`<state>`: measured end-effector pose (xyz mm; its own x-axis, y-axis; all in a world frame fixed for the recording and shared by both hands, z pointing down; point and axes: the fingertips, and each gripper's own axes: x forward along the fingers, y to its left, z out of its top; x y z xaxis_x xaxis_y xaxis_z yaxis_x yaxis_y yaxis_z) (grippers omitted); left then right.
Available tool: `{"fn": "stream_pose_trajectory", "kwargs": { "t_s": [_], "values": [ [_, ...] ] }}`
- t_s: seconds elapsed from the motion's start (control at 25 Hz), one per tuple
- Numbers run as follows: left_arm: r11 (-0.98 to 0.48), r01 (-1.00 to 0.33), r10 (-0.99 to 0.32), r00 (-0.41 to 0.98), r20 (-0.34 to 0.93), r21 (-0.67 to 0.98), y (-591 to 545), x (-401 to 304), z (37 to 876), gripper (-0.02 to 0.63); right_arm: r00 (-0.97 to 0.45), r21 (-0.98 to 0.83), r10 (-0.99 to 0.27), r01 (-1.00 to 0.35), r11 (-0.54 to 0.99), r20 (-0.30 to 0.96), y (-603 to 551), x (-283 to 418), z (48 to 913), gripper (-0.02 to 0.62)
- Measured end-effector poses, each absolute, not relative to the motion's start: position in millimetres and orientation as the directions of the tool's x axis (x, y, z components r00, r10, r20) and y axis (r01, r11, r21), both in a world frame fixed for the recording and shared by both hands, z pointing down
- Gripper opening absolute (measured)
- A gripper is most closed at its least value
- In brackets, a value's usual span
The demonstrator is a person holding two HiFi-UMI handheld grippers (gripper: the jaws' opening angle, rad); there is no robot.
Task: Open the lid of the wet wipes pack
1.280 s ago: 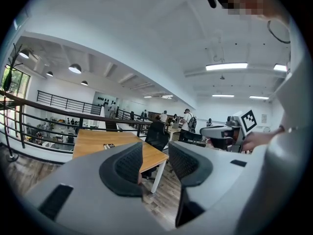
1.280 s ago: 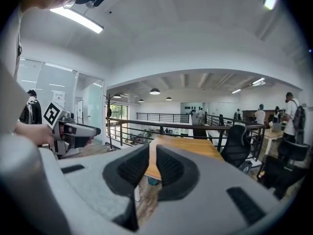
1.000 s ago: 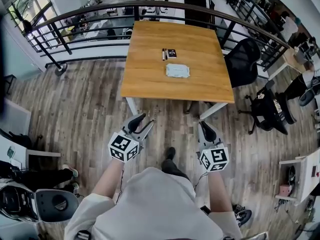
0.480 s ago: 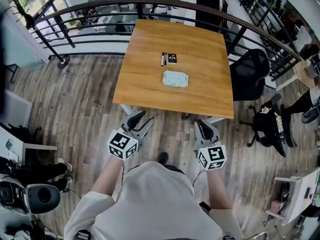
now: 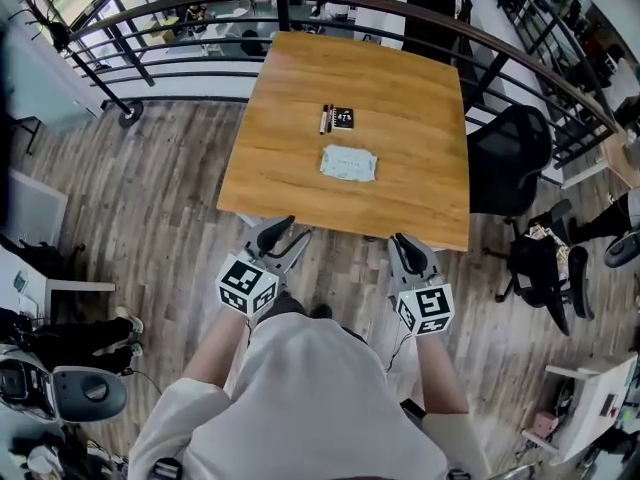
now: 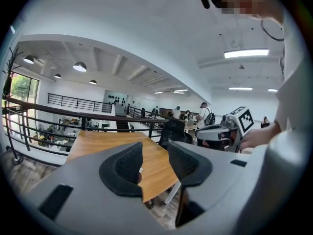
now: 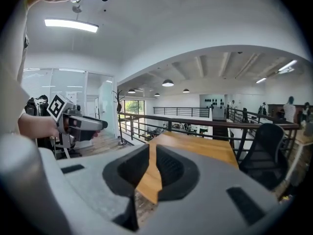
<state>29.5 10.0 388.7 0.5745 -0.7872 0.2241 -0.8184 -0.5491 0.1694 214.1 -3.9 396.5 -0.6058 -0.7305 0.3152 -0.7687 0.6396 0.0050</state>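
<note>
The wet wipes pack, pale and flat, lies near the middle of the wooden table, lid down as far as I can tell. My left gripper and right gripper are held side by side just short of the table's near edge, well away from the pack. In the left gripper view the left gripper is open with only the table showing in the gap. The right gripper is also open and holds nothing. Each gripper view shows the other gripper off to the side.
A pen and a small black card lie beyond the pack. A black office chair stands at the table's right side, and another chair is further right. A dark railing runs behind the table.
The person has walked forward, so the table has drawn nearer. Both grippers have moved with them from mid-floor up to the table's near edge, jaws unchanged.
</note>
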Motion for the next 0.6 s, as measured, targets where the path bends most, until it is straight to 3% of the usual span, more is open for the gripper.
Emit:
{"fn": "stream_pose_trajectory", "kwargs": {
  "t_s": [0.6],
  "values": [
    [-0.625,-0.759,-0.716,0.65,0.256,0.18,-111,9,422,0.161,-0.548,0.007,-0.738,-0.801,0.599,0.395,-108,187,430,0.031]
  ]
}}
